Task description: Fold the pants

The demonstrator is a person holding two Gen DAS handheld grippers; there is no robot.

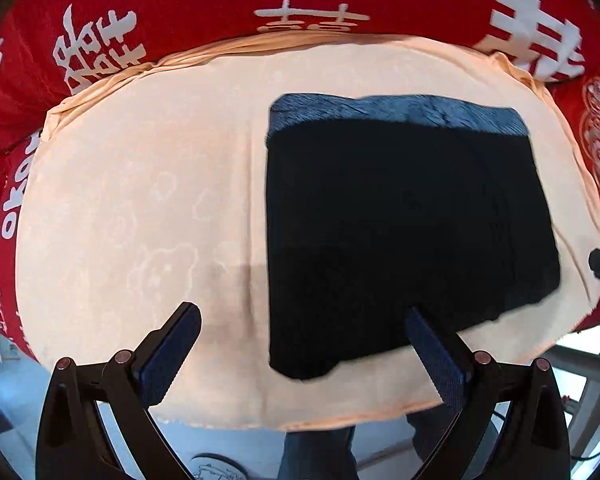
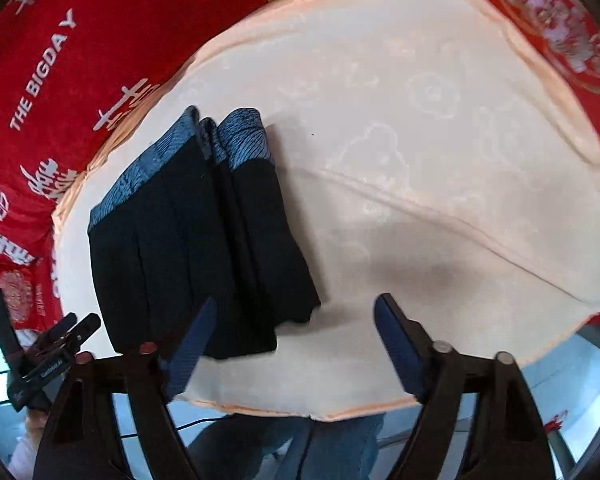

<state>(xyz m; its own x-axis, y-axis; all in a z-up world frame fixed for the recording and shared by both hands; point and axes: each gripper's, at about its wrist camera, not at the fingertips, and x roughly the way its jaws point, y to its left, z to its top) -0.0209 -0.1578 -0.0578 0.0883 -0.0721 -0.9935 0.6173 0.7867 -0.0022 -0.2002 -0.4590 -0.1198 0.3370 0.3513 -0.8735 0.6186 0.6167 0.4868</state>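
Observation:
The pants [image 1: 404, 224] are black with a blue patterned waistband at the far edge, folded into a compact rectangle on a peach cloth [image 1: 140, 200]. In the right wrist view the pants [image 2: 204, 240] lie at the left, with stacked folded layers showing. My left gripper [image 1: 304, 320] is open and empty, held above the near edge; its right finger is over the pants' near edge. My right gripper [image 2: 296, 316] is open and empty, its left finger over the pants' near right corner. The left gripper's body [image 2: 48, 360] shows at the far left of the right wrist view.
The peach cloth [image 2: 440, 160] covers a table over a red cloth [image 1: 180, 4] with white characters. A long crease runs across the peach cloth to the right of the pants. The table's near edge is below my fingers, with the person's jeans [image 2: 300, 448] and floor beyond.

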